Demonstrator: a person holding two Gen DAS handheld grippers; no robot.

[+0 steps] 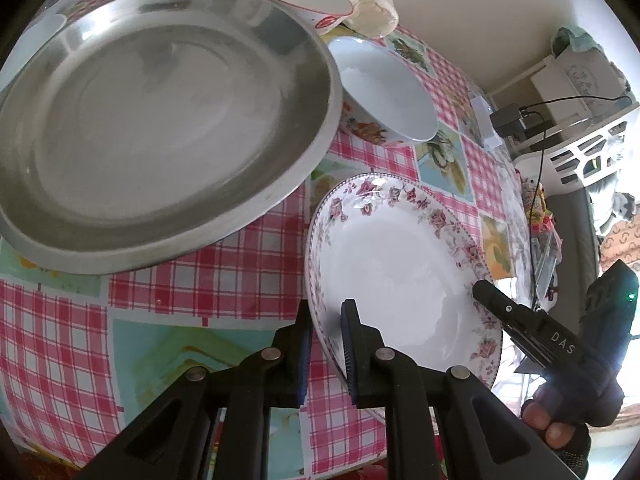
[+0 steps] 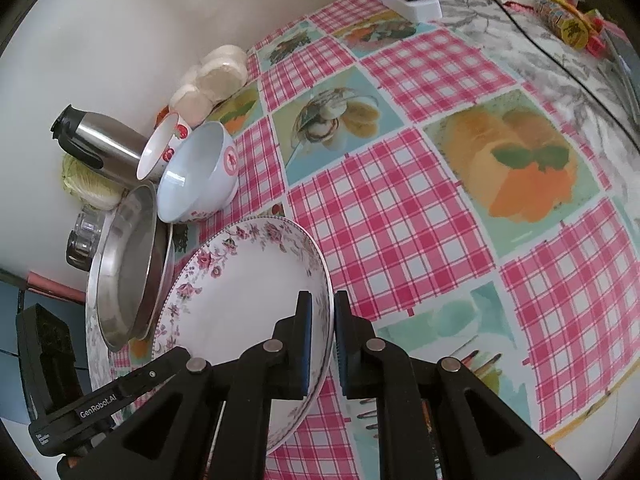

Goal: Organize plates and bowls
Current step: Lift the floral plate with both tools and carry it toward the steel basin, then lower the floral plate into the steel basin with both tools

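The steel pan [image 1: 160, 120] is the biggest thing here, sitting just beside the floral plate [image 1: 400, 272] on the checked tablecloth [image 2: 400, 220]. I have that plate by opposite rims: my left gripper [image 1: 326, 344] straddles the near-left edge, my right gripper [image 2: 320, 336] the right edge, both nearly closed around thin porcelain. Whether the pads truly bite, I cannot quite tell. If either slips, the plate could drop and chip. Swinging left, it may knock the pan; beyond, the blue bowl [image 2: 196, 176] and red-patterned bowl [image 2: 160, 152] could topple.
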